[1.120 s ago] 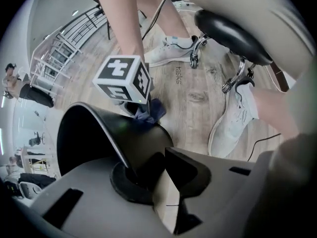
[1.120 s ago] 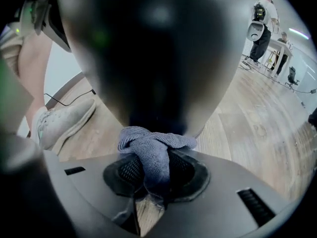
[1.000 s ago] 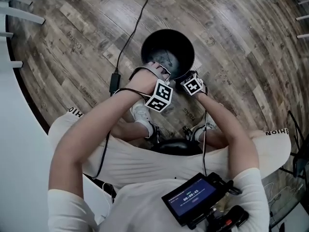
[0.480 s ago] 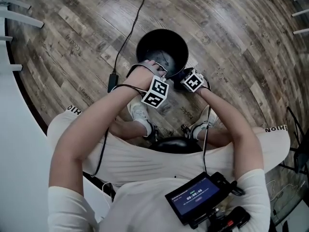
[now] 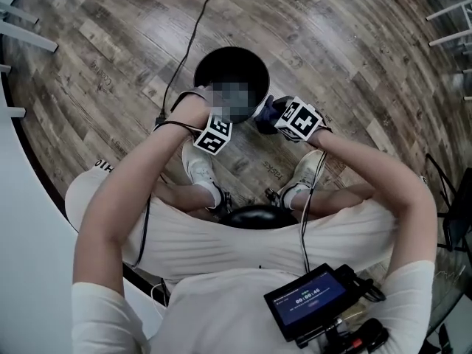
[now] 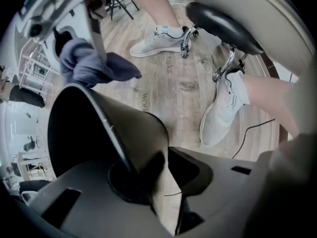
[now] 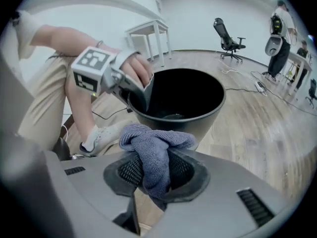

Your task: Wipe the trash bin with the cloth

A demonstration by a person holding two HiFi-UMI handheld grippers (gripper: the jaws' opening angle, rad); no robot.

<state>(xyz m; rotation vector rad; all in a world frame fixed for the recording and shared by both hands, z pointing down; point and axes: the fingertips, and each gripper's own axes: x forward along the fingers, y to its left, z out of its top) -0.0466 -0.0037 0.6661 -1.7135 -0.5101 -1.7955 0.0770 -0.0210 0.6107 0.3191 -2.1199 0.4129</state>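
Bin [image 5: 228, 63] could tip unsteadied: left tool [image 6: 163, 180] jaws have just been opening astride its rim; right tool [image 7: 156, 175] clamps cloth [image 7: 156, 143].

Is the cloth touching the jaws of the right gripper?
Touching. The right gripper view shows the cloth bunched between the jaws of the right gripper, with both jaws closed against it.

A: Where is passage free?
B: Over bare floor [image 5: 354, 57] beyond and right of the trash bin [image 5: 221, 65], whose mouth stands open.
A: Obstacles?
B: A cable [image 5: 199, 15] at its left; two shoes [image 5: 198, 169] and a stool [image 5: 254, 217] nearer.
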